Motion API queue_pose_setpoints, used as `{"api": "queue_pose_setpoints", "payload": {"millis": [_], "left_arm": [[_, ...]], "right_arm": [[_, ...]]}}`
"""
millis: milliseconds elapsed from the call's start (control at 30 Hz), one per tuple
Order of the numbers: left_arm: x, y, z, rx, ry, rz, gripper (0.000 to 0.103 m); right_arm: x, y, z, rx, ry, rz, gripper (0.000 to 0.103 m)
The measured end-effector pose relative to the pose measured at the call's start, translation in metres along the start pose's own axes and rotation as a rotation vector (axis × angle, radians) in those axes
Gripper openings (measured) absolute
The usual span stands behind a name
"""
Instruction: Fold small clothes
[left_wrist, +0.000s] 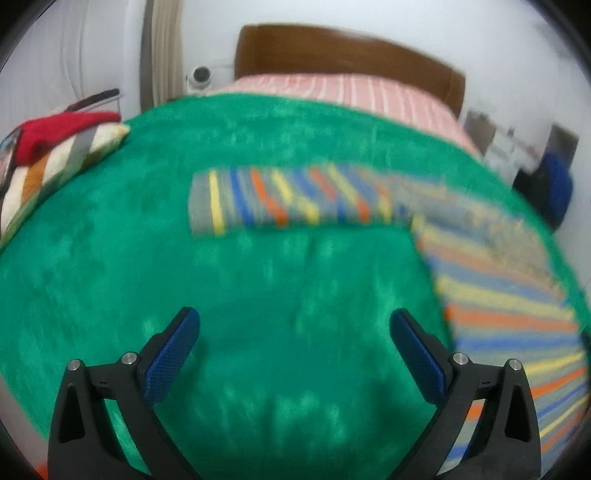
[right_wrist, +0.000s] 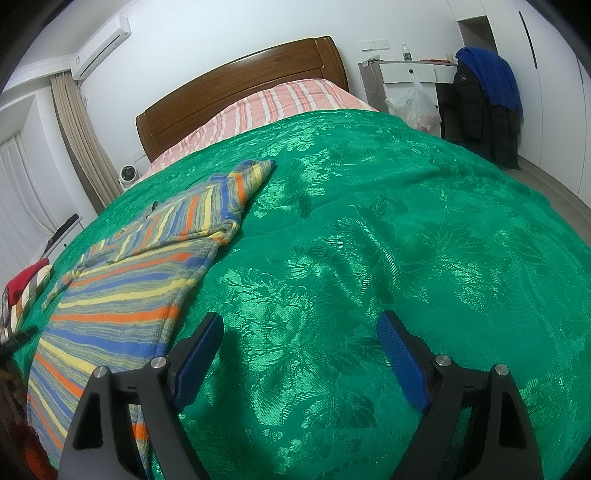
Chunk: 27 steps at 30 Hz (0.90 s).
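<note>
A small striped sweater (left_wrist: 491, 273) in grey, blue, yellow and orange lies flat on the green bedspread (left_wrist: 258, 280). One sleeve (left_wrist: 280, 199) stretches out to the left in the blurred left wrist view. My left gripper (left_wrist: 295, 325) hangs open above bare bedspread, left of the sweater's body, with nothing between its blue pads. In the right wrist view the sweater (right_wrist: 129, 280) lies at the left with its other sleeve (right_wrist: 236, 184) folded over and reaching toward the headboard. My right gripper (right_wrist: 299, 328) stands open over the bedspread (right_wrist: 406, 229), just right of the sweater's hem.
A striped pillow with a red garment (left_wrist: 59, 133) on it lies at the bed's left edge. The wooden headboard (right_wrist: 236, 88) and a pink striped sheet (right_wrist: 280, 103) are at the far end. Beside the bed stand a white desk (right_wrist: 410, 72) and dark jackets (right_wrist: 484, 96).
</note>
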<state>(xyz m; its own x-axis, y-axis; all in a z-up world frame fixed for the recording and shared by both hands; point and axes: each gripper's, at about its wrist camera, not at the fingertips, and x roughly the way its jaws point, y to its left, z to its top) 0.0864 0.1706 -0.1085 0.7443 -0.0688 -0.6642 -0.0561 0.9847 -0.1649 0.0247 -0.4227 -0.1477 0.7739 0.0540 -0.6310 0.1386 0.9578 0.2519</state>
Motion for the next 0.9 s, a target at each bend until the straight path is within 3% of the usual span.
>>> {"api": "queue_pose_setpoints", "payload": {"millis": [100,200,333,400,467,533,567,600,633,667,767,900], "left_arm": [[0.009,0.026,0.049,-0.055,0.005,-0.042,0.103],[0.040,0.070,0.095,-0.184,0.054,-0.049,0.102],[0.097,0.119,0.123,-0.378,0.215,-0.076,0.100],[0.123,0.130,0.123,-0.418,0.297,-0.079,0.081],[0.137,0.126,0.118,-0.407,0.347,-0.070,0.073],[0.139,0.115,0.115,-0.355,0.337,-0.073,0.071],[0.141,0.110,0.114,-0.328,0.340,-0.074,0.058],[0.143,0.106,0.113,-0.307,0.351,-0.061,0.028],[0.144,0.103,0.111,-0.292,0.362,-0.037,0.012],[0.147,0.103,0.111,-0.291,0.372,-0.041,0.004],[0.136,0.091,0.126,-0.260,0.335,-0.032,0.003],[0.097,0.038,0.177,-0.157,0.221,-0.115,0.003]], "right_arm": [[0.000,-0.001,0.000,-0.001,-0.002,0.003,0.086],[0.001,-0.001,0.000,-0.008,0.000,0.003,0.086],[0.001,-0.003,0.000,-0.007,-0.001,0.005,0.087],[0.001,-0.003,0.000,-0.008,-0.002,0.004,0.087],[0.001,-0.003,0.000,-0.008,-0.002,0.004,0.087],[0.001,-0.003,0.000,-0.008,-0.001,0.004,0.087],[0.001,-0.003,0.000,-0.008,-0.001,0.005,0.087],[0.001,-0.004,0.000,-0.008,-0.002,0.006,0.087],[0.001,-0.004,0.001,-0.007,-0.002,0.008,0.087],[0.001,-0.004,0.000,-0.007,-0.003,0.010,0.087],[0.001,-0.005,0.001,-0.008,-0.003,0.013,0.088],[0.001,-0.005,0.001,-0.008,-0.003,0.012,0.088]]}}
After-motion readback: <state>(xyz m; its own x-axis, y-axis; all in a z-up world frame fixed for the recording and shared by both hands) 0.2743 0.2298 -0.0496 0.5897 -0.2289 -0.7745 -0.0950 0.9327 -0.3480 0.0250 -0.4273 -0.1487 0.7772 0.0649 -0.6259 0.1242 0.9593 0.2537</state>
